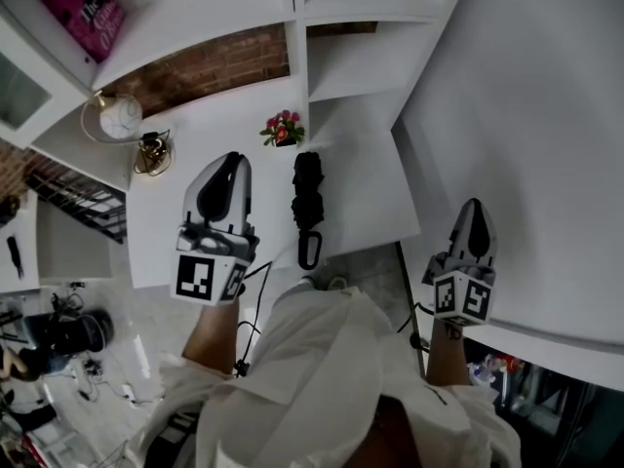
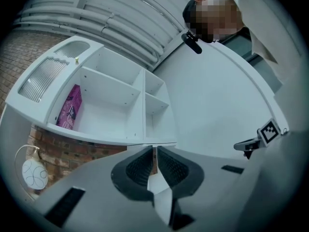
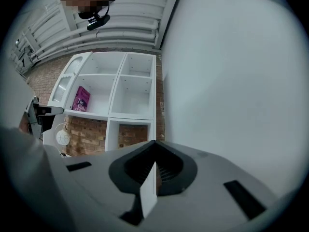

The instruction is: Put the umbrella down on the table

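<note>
The umbrella (image 1: 307, 198) lies flat on the white surface (image 1: 370, 188), mid-frame, so I judge the putting-down done. My left tongs (image 1: 231, 159) and right tongs (image 1: 474, 205) are both pressed together with nothing between them. They're held clear on either side of the umbrella, and neither touches it. Its long axis runs up and down the frame, with the folded end toward the flowers (image 1: 283, 128) and the loop handle toward me, at the near edge.
</note>
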